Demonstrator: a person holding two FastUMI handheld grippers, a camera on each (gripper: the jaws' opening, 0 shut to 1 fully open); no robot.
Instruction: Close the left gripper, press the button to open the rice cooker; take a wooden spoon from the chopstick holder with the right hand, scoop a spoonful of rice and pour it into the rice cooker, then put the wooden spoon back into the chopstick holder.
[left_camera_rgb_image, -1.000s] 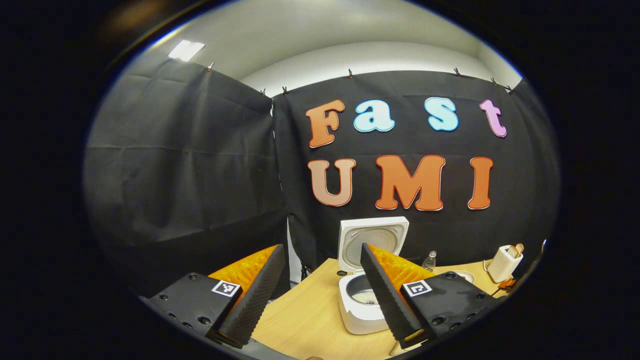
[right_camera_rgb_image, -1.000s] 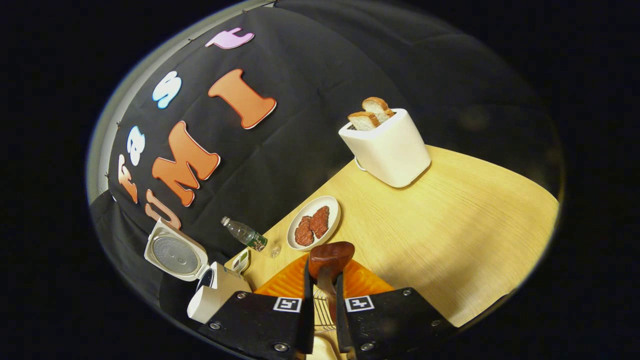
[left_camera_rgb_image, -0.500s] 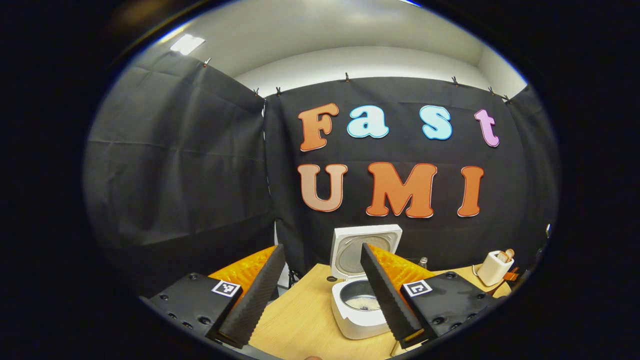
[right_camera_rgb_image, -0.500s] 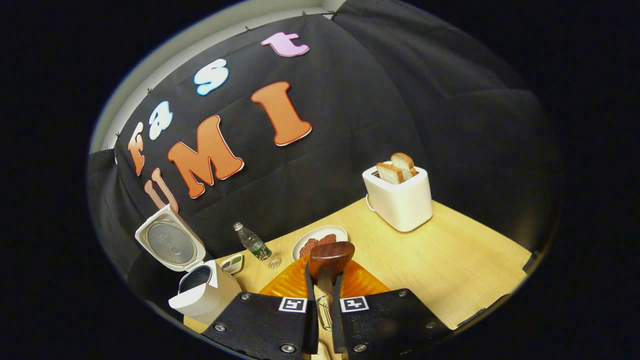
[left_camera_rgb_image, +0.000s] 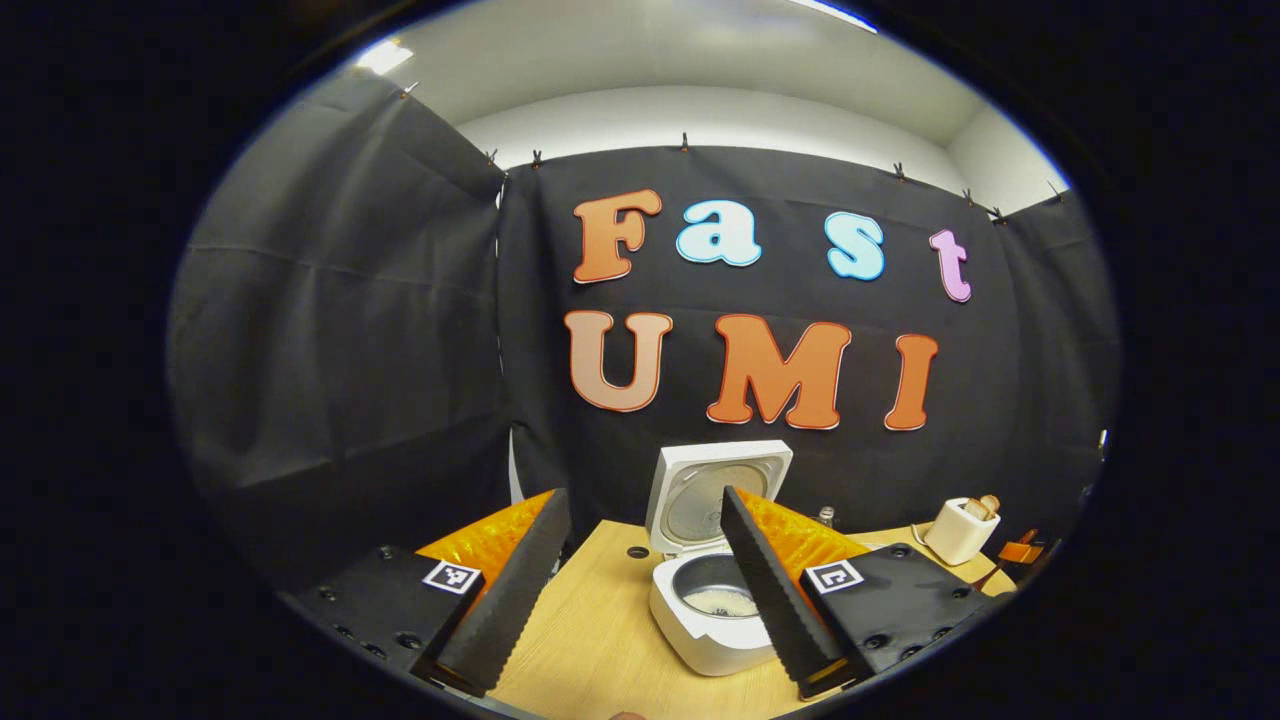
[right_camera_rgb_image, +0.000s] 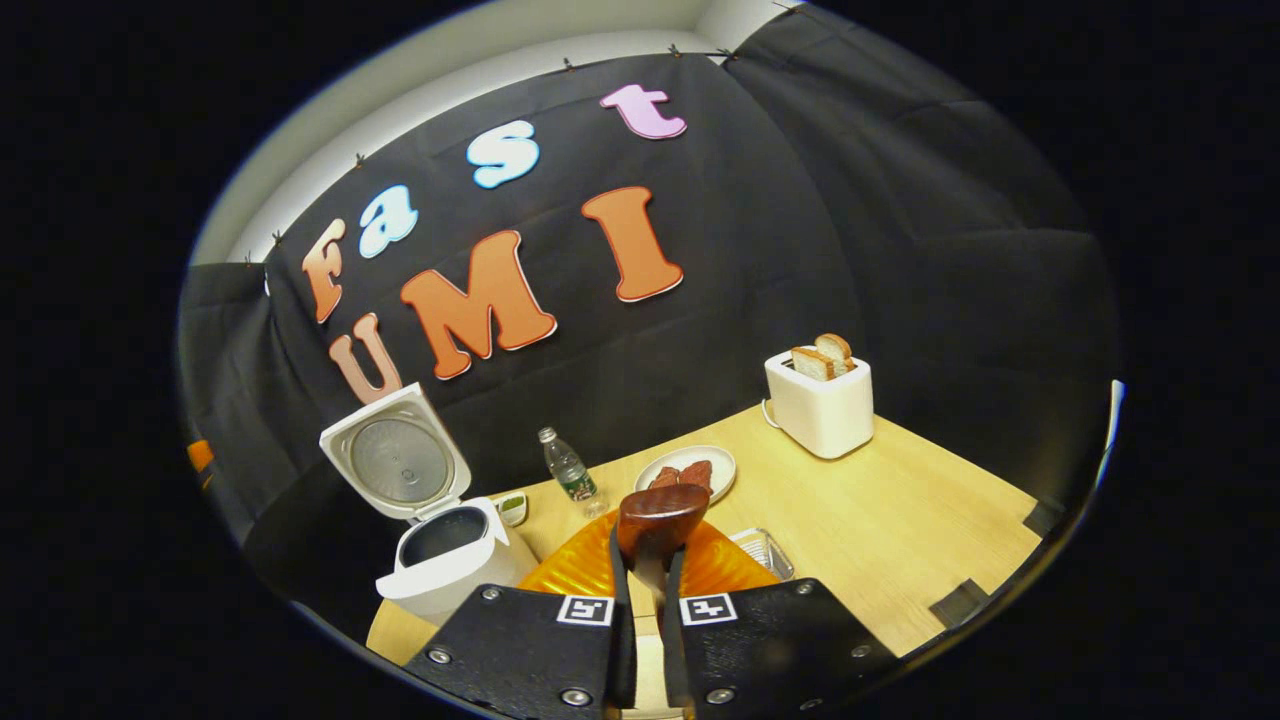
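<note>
The right gripper (right_camera_rgb_image: 647, 600) is squeezed tight on the wooden spoon (right_camera_rgb_image: 660, 515). Both fingers press on its thin handle, and the dark round bowl sticks up just past the tips. The lower part of the handle is hidden between the fingers. The spoon blocks part of the plate (right_camera_rgb_image: 722, 470) with brown food on it. A wire rack (right_camera_rgb_image: 765, 548) peeks out beside the gripper, mostly cut off.

The left gripper (left_camera_rgb_image: 640, 590) has its fingers spread wide apart, holding nothing. One finger covers the right side of the rice cooker (left_camera_rgb_image: 700, 625), which stands on the wooden table (left_camera_rgb_image: 590, 640). Its lid is up, and a little white rice lies in the pot.

Farther back stand a small bottle (right_camera_rgb_image: 568, 470) and a white toaster (right_camera_rgb_image: 820, 405) with two bread slices. The chopstick holder is hard to make out.

Half a second ago the right gripper view was more tilted; now the table looks flatter and the toaster looks smaller.
</note>
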